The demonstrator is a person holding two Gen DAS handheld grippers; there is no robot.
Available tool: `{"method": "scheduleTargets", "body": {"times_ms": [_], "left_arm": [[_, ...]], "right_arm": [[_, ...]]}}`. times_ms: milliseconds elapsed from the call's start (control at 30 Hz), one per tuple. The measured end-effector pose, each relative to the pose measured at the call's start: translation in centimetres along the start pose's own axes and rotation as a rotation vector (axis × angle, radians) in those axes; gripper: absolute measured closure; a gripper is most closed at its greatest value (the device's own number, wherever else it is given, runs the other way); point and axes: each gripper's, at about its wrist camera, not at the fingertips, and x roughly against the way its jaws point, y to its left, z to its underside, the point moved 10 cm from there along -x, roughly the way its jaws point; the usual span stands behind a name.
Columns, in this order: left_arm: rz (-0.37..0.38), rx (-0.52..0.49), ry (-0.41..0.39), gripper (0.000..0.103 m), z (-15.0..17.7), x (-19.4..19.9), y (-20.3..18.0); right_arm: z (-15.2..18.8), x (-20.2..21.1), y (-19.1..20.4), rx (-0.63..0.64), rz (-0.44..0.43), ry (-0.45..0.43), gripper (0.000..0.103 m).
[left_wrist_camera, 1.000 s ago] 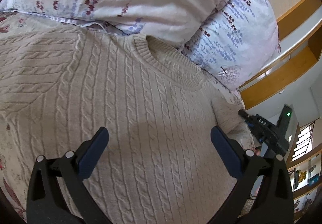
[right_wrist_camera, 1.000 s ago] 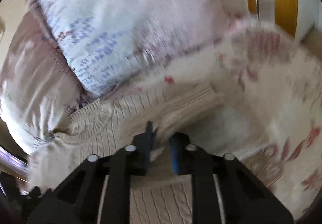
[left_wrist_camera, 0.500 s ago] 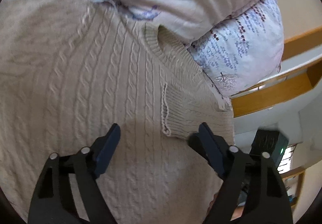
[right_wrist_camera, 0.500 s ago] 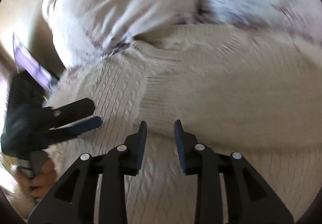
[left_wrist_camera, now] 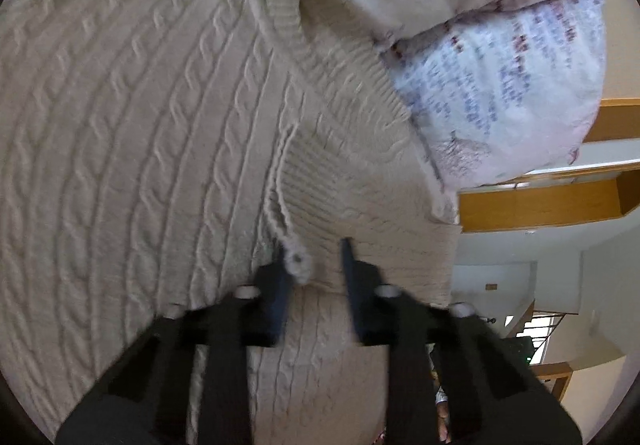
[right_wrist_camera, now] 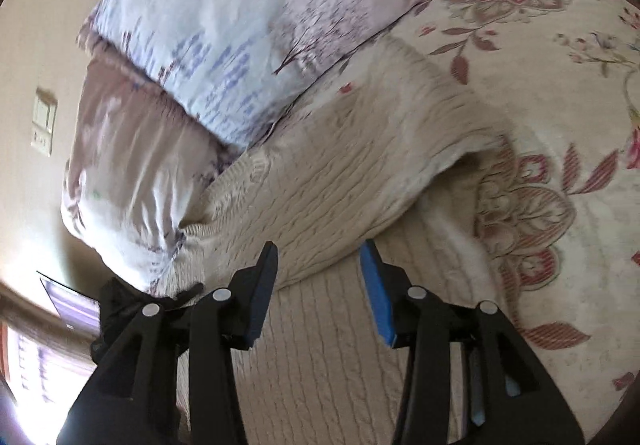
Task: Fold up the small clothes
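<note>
Your sweater (left_wrist_camera: 132,117) lies spread across the bed (right_wrist_camera: 560,93), collar up against the pillows (right_wrist_camera: 224,45), and a sleeve (right_wrist_camera: 360,173) now rests folded over its body where a second ago the front lay bare in your left view. That sleeve fold looks done on your right side, so the next fold probably falls to your left hand. Your left gripper (left_wrist_camera: 312,273) has just been closing: from wide apart over the knit it has come down onto the folded sleeve's cuff (left_wrist_camera: 320,201), and its jaws now pinch the ribbed cuff edge, with a curl of knit bunched just ahead of the tips. Your right gripper (right_wrist_camera: 318,277) has just been opening: a second ago it was clamped tight on fabric, and now its jaws stand apart with nothing pressed between them, hovering just above the near edge of the sleeve. From this I judge you have let the sleeve go on the right and taken hold on the left. Your left view shows you the collar (left_wrist_camera: 288,17) beyond the tips and the cuff right at them, which the right view leaves hidden. Your right view shows the whole run of the sleeve ahead of the jaws, the flowered bed off to the right, and a dark shape at the lower left that may be the other gripper, too blurred to be sure.
</note>
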Motion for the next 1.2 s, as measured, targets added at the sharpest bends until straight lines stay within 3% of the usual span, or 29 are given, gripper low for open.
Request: {"method": "scheduleTargets", "body": {"times_ms": [200,367,500,633,700,733,800,900,933,1000,1100,1133,1200], "left_arm": [[0.018,-0.084,-0.045,0.096,-1.4,1.6,-0.8],[-0.1,-0.14,-0.161,0.096,-4.1,5.3,1.7],[-0.141,-0.112,-0.167,0.096,-5.1,5.8,4.2],[-0.162,-0.118,-0.158,0.095,-5.2,5.3,4.8],[-0.175,-0.13,-0.16,0.094,-5.2,5.2,4.9],[-0.178,-0.132,-0.164,0.094,-5.2,5.2,4.9],[-0.178,-0.137,-0.168,0.093,-5.1,5.3,4.9],[-0.192,-0.144,-0.177,0.089,-5.0,5.9,5.0],[-0.2,-0.153,-0.186,0.087,-4.8,6.6,5.1],[-0.194,-0.174,-0.196,0.069,-4.6,8.1,5.0],[-0.156,-0.211,-0.236,0.048,-4.2,12.2,5.2],[-0.154,-0.214,-0.265,0.047,-4.3,14.3,5.8],[-0.165,-0.195,-0.326,0.046,-4.7,18.4,7.5]], "right_arm": [[0.2,-0.1,-1.1,-0.069,-0.014,0.002,0.058],[0.8,-0.9,-1.1,-0.122,-0.064,0.038,0.054],[0.4,-2.4,-1.3,-0.172,-0.045,0.044,0.053],[-1.3,-3.4,-2.5,-0.22,0.016,-0.021,0.053],[-2.0,-3.9,-3.0,-0.224,0.04,-0.05,0.066],[-2.5,-3.8,-3.5,-0.213,0.079,-0.091,0.094],[-2.7,-3.2,-4.4,-0.224,0.113,-0.154,0.094],[-1.8,-3.7,-4.8,-0.197,0.17,-0.143,0.094],[-1.6,-3.7,-4.7,-0.182,0.181,-0.139,0.093],[-1.2,-3.2,-4.5,-0.15,0.208,-0.135,0.088],[-0.3,-2.1,-3.5,-0.112,0.213,-0.134,0.061],[0.1,-1.5,-2.9,-0.08,0.227,-0.143,0.053],[0.7,-0.7,-1.6,-0.004,0.233,-0.159,0.05]]}}
